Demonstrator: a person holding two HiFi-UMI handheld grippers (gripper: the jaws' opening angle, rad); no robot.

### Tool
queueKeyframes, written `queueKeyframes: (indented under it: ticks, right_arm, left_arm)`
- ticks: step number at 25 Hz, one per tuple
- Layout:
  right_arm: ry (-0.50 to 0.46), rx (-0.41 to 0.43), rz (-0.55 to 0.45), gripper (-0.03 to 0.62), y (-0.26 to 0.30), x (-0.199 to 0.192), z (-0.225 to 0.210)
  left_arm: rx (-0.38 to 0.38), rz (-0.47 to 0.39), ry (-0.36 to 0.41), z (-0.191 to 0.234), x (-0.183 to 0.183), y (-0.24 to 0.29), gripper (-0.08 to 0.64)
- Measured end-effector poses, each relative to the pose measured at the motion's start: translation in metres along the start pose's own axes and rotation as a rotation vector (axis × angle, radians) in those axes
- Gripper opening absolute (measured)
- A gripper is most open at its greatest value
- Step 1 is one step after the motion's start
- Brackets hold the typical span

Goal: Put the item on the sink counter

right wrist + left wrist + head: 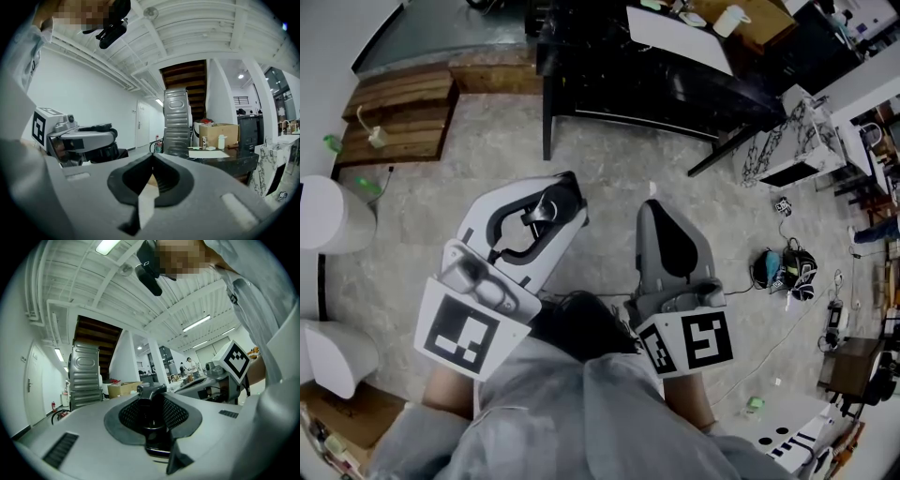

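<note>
Both grippers are held close to my body above the floor. My left gripper (pixel 565 185) is white and is shut on a black item (pixel 539 210). In the left gripper view the black item (pixel 153 414) is a round, dark piece with a wider top, sitting between the jaws of the left gripper (pixel 152 397). My right gripper (pixel 652 206) is grey and points away from me. In the right gripper view the right gripper (pixel 152 159) has its tips together with nothing between them. A marble-patterned counter (pixel 806 122) stands at the far right, and its edge (pixel 276 150) shows in the right gripper view.
A black table (pixel 656 89) with a sheet of paper and a white bottle (pixel 729 19) stands ahead. Wooden steps (pixel 398 112) are at the upper left and white fixtures (pixel 333 220) along the left edge. Headphones and cables (pixel 783 267) lie on the floor to the right.
</note>
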State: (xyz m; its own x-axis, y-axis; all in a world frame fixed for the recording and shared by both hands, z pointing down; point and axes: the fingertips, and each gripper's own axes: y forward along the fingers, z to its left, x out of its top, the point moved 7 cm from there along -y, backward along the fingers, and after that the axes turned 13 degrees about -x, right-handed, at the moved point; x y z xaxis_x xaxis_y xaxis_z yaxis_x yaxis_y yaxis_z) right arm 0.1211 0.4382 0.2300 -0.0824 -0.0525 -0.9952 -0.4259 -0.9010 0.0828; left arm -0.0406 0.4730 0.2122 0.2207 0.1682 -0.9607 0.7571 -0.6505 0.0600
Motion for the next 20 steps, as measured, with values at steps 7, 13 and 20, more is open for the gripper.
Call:
queueKeyframes:
  ticks: [7, 13, 20]
  right_arm:
    - [0.003, -0.032, 0.014, -0.003, -0.005, -0.004, 0.012]
    - [-0.009, -0.053, 0.021, -0.003, -0.006, -0.002, 0.006]
    - [-0.007, -0.047, 0.03, -0.003, 0.004, -0.008, -0.001]
  left_arm:
    - [-0.023, 0.0, -0.011, 0.001, -0.006, -0.012, 0.094]
    - [-0.028, -0.012, -0.017, 0.005, -0.006, -0.008, 0.094]
    - [-0.022, -0.01, -0.02, 0.012, -0.01, 0.001, 0.094]
